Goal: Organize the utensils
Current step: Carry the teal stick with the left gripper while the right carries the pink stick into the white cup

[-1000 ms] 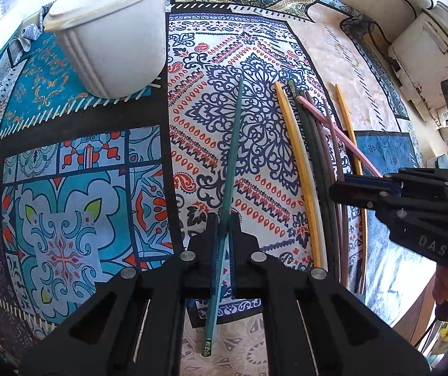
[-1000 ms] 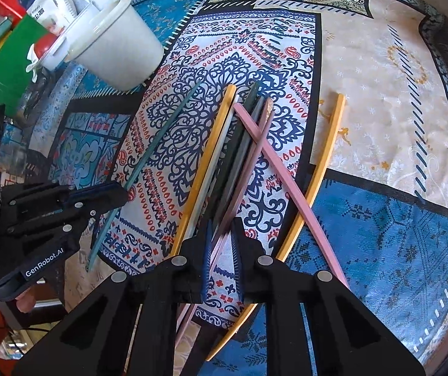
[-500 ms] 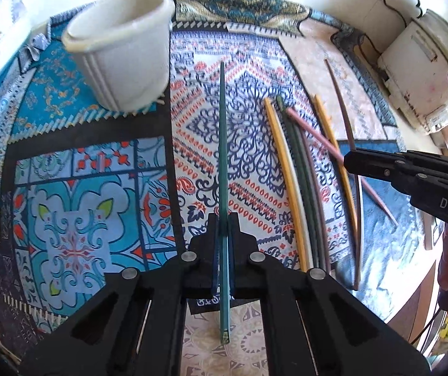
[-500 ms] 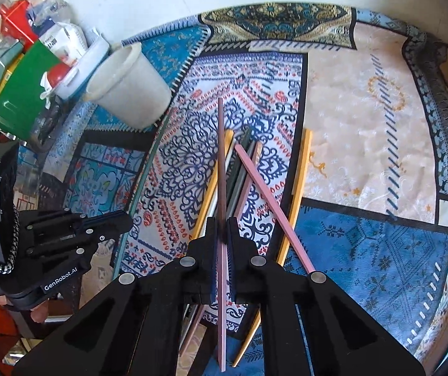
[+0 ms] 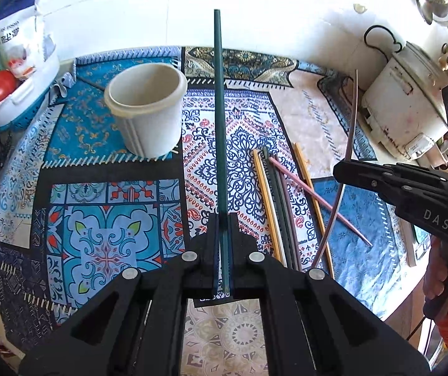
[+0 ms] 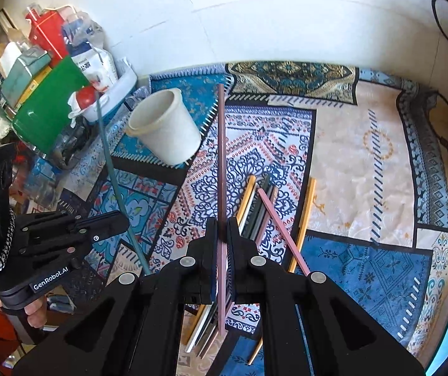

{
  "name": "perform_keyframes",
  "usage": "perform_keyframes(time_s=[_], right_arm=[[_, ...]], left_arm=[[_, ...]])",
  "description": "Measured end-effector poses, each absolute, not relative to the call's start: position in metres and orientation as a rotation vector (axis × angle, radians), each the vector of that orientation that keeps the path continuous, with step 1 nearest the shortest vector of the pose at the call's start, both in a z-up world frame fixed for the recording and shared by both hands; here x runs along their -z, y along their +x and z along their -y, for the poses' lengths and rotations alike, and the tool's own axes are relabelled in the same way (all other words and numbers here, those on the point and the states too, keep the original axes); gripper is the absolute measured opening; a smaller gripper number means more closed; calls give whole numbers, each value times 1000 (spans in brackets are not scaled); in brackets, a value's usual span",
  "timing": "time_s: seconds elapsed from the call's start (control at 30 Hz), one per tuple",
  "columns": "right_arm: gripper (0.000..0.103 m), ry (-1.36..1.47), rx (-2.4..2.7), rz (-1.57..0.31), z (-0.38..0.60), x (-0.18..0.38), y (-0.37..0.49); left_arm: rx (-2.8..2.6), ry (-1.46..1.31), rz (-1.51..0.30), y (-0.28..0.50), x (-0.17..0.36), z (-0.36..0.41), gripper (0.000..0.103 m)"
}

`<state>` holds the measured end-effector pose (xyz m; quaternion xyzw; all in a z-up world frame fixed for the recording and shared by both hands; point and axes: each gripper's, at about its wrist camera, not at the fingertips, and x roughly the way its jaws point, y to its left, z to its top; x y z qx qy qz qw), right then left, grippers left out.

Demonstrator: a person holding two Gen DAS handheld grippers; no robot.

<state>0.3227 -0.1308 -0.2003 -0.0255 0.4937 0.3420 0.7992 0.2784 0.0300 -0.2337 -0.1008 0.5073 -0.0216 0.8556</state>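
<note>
My left gripper (image 5: pixel 223 250) is shut on a teal chopstick (image 5: pixel 219 119), lifted off the cloth and pointing up and away. My right gripper (image 6: pixel 222 250) is shut on a mauve chopstick (image 6: pixel 221 163), also lifted; it shows in the left wrist view (image 5: pixel 346 169). The teal chopstick shows in the right wrist view (image 6: pixel 114 181) beside the left gripper (image 6: pixel 111 222). A white cup (image 5: pixel 147 109) stands upright at the back left, also in the right wrist view (image 6: pixel 164 125). Several chopsticks (image 5: pixel 278 206) lie bunched on the patterned cloth (image 5: pixel 105 244), with a pink one (image 6: pixel 281 228) crossing them.
A white appliance (image 5: pixel 402 106) stands at the back right with a black cable. A white bowl with a red item (image 5: pixel 11 94), a green box (image 6: pixel 48 106) and packets crowd the back left. The table's edge is at the right (image 5: pixel 408 300).
Both grippers have risen and tilted up, lifting the teal and mauve chopsticks off the cloth. The right gripper closed on the mauve chopstick within the last second.
</note>
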Motion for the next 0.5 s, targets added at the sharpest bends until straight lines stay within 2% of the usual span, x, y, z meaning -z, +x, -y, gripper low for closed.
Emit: perform_keyframes(time_s=[0.3,0.43,0.5], right_arm=[[5,-69,-752,-941,120,166,323],[5,-76,-765,-903,114,153,327],[5,-79,-768,-888,112,149,330]], left_arm=[[26,-222,-989,271,212,-34,0],[17,-245,-1010,275,213,-41,0],[-7,-272,-1035,280,219,-48,4]])
